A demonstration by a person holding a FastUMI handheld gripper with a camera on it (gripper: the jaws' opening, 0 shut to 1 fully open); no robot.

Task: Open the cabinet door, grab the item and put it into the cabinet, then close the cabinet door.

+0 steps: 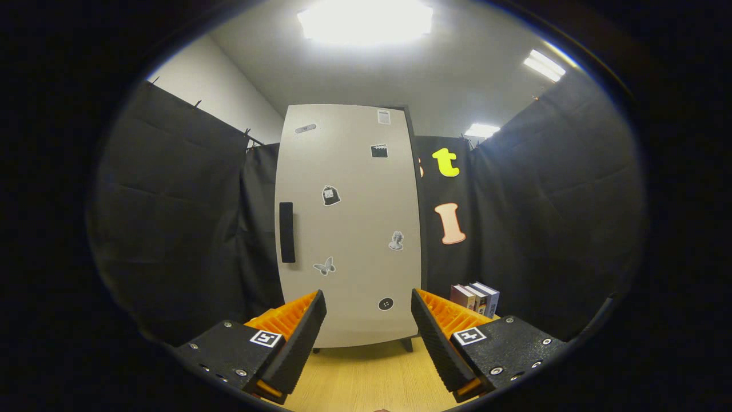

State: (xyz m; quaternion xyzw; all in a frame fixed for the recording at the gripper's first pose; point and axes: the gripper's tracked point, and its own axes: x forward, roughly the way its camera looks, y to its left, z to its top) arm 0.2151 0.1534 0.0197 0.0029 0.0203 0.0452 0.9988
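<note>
Beyond the fingers: tall pale-grey sticker-dotted cabinet door (pixel 349 223), closed, on the light wooden table (pixel 366 377).

Black-and-orange two-finger gripper (pixel 369 320) spread wide, empty. Black vertical bar handle (pixel 286 232) on the door's left; small upright boxes (pixel 476 298), likely the item, far right. Risks: fingers slip off the slim handle; swinging door blocks the reach.

You see a pale grey cabinet door (pixel 349 229) dotted with small black-and-white stickers (pixel 331 195), and a black handle (pixel 286 232) near its left edge. Your gripper (pixel 369 312) has black fingers (pixel 303 337) with orange ribbed backs, spread apart, touching nothing. The table (pixel 366 377) is light wood. The books (pixel 476 297) by the door's lower right corner show maroon and dark blue spines.
</note>
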